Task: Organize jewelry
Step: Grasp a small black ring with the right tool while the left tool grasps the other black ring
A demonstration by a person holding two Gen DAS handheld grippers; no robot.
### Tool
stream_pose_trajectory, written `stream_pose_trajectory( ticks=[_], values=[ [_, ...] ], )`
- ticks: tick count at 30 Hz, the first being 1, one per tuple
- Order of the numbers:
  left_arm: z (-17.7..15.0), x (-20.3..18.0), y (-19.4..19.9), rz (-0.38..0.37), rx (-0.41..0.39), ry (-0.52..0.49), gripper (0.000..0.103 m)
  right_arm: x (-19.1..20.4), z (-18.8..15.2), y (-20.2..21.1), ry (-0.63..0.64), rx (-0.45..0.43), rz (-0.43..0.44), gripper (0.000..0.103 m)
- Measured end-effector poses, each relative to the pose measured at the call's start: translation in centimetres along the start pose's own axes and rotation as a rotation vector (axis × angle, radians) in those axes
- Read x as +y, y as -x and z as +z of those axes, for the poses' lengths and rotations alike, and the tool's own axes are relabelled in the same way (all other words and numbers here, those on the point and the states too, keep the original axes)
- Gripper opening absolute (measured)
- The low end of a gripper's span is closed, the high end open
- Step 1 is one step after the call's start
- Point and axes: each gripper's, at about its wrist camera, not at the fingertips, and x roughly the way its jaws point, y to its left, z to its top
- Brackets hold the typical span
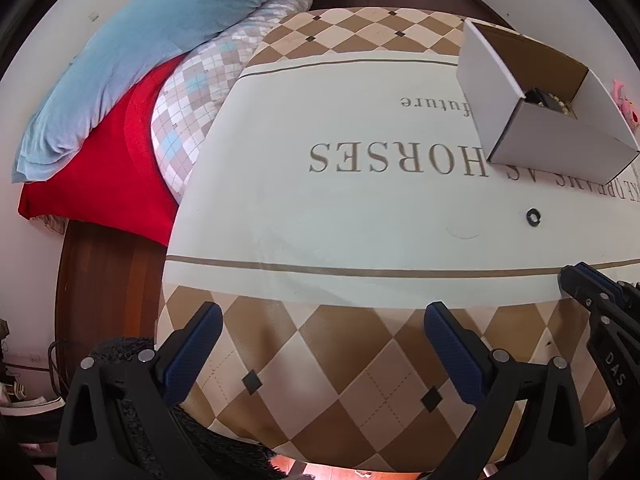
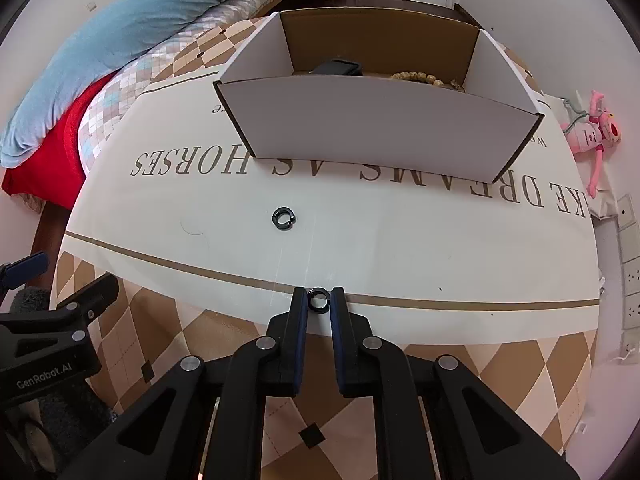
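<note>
My right gripper [image 2: 319,300] is shut on a small black open ring [image 2: 319,301], held between its fingertips just above the table's near part. A second black open ring [image 2: 283,218] lies on the tablecloth further out and to the left; it also shows in the left wrist view [image 1: 534,217]. A white cardboard box [image 2: 376,128] stands at the far side and holds a beaded bracelet [image 2: 416,78] and a black item [image 2: 338,68]. The box also shows in the left wrist view [image 1: 532,120]. My left gripper [image 1: 322,320] is open and empty over the table's near left edge.
The table wears a cream cloth [image 2: 400,248] with lettering and a brown diamond border. A bed with a blue duvet [image 1: 152,40] and red blanket [image 1: 104,184] lies to the left. A pink plush toy [image 2: 596,128] lies at the right.
</note>
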Motion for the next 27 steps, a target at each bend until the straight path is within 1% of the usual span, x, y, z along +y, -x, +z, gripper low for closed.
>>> stream_pose_trajectory(
  ticks=[2, 4, 5, 6, 8, 9, 10, 13, 15, 18, 20, 21, 22, 23, 25, 27],
  values=[
    [0.3, -0.6, 0.3, -0.019, 0.0, 0.004, 0.103, -0.8, 0.0, 0.7, -0.022, -0.017, 0.008, 0.012],
    [1.0, -2.0, 0.5, -0.061, 0.002, 0.005, 0.103, -2.1, 0.1, 1.9, -0.056, -0.041, 0.013, 0.012],
    [1.3, -2.6, 0.6, -0.075, 0.003, 0.003, 0.103, -2.9, 0.2, 2.4, -0.073, -0.051, 0.009, 0.012],
    [1.8, -3.8, 0.7, -0.107, -0.001, -0.002, 0.103, -3.7, 0.2, 2.8, -0.092, -0.059, 0.003, 0.012],
    [2.3, -5.5, 0.9, -0.133, -0.007, -0.015, 0.103, -5.6, 0.4, 3.4, -0.129, -0.067, -0.014, 0.012],
    [2.7, -6.6, 0.9, -0.148, -0.008, -0.027, 0.103, -6.6, 0.4, 3.6, -0.145, -0.07, -0.029, 0.003],
    [3.0, -7.8, 0.9, -0.158, -0.011, -0.04, 0.103, -7.7, 0.4, 3.7, -0.162, -0.069, -0.038, 0.0],
    [3.7, -10.4, 0.8, -0.176, -0.015, -0.076, 0.102, -10.5, 0.2, 3.7, -0.212, -0.059, -0.063, 0.0],
    [4.0, -11.3, 0.8, -0.182, -0.022, -0.094, 0.102, -12.1, -0.1, 3.8, -0.238, -0.058, -0.068, 0.0],
    [4.4, -12.6, 0.5, -0.188, -0.033, -0.118, 0.102, -13.8, -0.2, 3.8, -0.279, -0.058, -0.051, 0.0],
    [4.7, -13.1, 0.3, -0.192, -0.042, -0.129, 0.102, -14.2, -0.3, 3.6, -0.297, -0.06, -0.045, 0.0],
    [4.7, -13.2, 0.3, -0.191, -0.044, -0.132, 0.096, -14.4, -0.2, 3.6, -0.305, -0.06, -0.04, 0.0],
    [4.6, -13.3, 0.3, -0.193, -0.045, -0.135, 0.085, -14.5, -0.2, 3.6, -0.309, -0.06, -0.038, 0.0],
    [4.6, -13.4, 0.2, -0.196, -0.043, -0.139, 0.08, -14.5, -0.2, 3.6, -0.31, -0.06, -0.037, 0.0],
    [4.8, -13.4, -0.3, -0.2, -0.031, -0.145, 0.062, -14.5, -0.1, 3.6, -0.309, -0.06, -0.039, 0.0],
    [4.9, -13.5, -0.6, -0.212, -0.026, -0.142, 0.056, -14.6, 0.0, 3.6, -0.31, -0.059, -0.039, 0.0]
  ],
)
